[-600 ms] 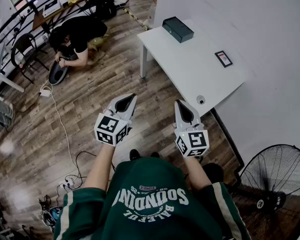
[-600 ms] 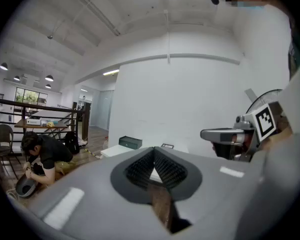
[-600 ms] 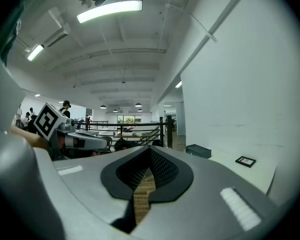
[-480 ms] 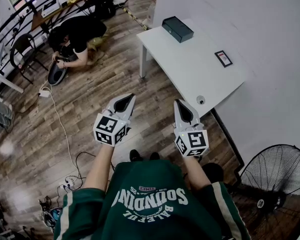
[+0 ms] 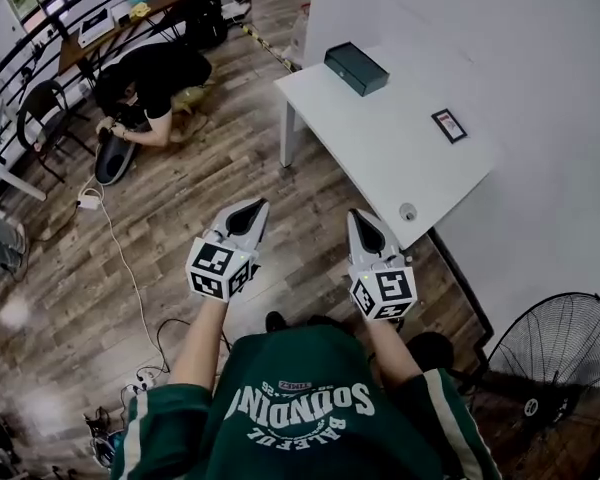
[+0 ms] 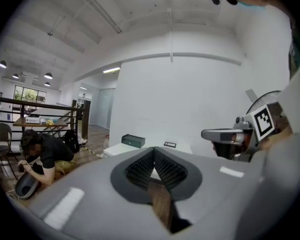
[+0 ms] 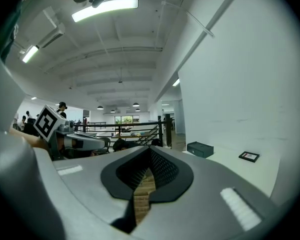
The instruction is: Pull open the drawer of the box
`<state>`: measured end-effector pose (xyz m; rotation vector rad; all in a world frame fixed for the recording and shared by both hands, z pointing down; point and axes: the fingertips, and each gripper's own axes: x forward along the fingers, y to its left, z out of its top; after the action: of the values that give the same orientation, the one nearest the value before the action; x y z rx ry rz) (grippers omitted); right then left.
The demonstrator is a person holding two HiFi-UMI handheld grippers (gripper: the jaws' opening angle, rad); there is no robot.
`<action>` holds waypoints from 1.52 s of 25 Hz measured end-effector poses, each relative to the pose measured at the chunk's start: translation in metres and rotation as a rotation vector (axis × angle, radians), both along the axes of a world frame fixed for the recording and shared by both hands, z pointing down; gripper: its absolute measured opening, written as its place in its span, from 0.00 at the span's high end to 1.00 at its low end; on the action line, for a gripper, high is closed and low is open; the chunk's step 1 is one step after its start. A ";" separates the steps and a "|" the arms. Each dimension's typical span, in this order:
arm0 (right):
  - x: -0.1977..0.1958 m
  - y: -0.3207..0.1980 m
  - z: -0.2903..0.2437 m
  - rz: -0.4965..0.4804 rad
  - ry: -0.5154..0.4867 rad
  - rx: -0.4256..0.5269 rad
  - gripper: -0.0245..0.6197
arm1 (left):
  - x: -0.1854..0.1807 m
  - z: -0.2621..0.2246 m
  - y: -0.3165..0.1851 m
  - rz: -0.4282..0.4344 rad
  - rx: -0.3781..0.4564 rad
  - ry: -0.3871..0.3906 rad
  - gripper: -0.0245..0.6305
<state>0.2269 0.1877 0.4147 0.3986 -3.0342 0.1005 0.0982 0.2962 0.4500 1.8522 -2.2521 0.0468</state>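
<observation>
1. Box (image 5: 356,68), dark and oblong, sits at the far corner of the largest item, the white surface (image 5: 380,138), close to the wall.
2. Left hand-held gripper (image 5: 252,208): jaws together, nothing between them. Held over the wood floor, well apart from the surface.
3. Right hand-held gripper (image 5: 357,216): jaws likewise together, empty. Held just short of the surface's near corner.
4. Box relation: it lies ahead of both, well apart, and the right one is nearer. Its long axis runs along the surface's far edge. Drawer end cannot be made out. Likely a forward reach, jaws opening first.
5. Small framed card (image 5: 447,125): by the wall, apart from the box.
</observation>
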 end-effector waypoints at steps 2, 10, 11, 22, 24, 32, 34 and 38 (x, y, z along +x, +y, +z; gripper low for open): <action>-0.006 0.001 0.002 0.007 -0.001 -0.006 0.96 | -0.007 0.001 0.004 0.003 -0.005 -0.001 0.88; -0.031 0.006 0.007 0.035 -0.008 -0.016 0.96 | -0.041 0.011 0.016 0.006 -0.017 0.005 0.88; -0.033 0.004 0.010 0.038 -0.004 -0.018 0.96 | -0.044 0.013 0.014 0.007 -0.017 0.008 0.88; -0.083 -0.049 0.036 0.056 0.031 -0.044 0.96 | -0.092 0.034 -0.041 0.041 -0.039 0.027 0.88; -0.102 -0.067 0.039 0.056 0.034 -0.053 0.96 | -0.108 0.037 -0.055 0.044 -0.050 0.028 0.88; -0.190 -0.154 0.023 0.067 0.032 -0.046 0.96 | -0.191 0.029 -0.142 0.064 -0.060 0.031 0.88; -0.208 -0.180 0.018 0.073 0.035 -0.035 0.96 | -0.209 0.025 -0.171 0.080 -0.055 0.029 0.88; -0.234 -0.234 0.013 0.101 0.035 -0.035 0.96 | -0.237 0.024 -0.231 0.116 -0.055 0.031 0.88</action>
<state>-0.0074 -0.0463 0.4281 0.5442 -2.9726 0.1510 -0.1387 0.0648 0.4736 1.9391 -2.0991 0.0973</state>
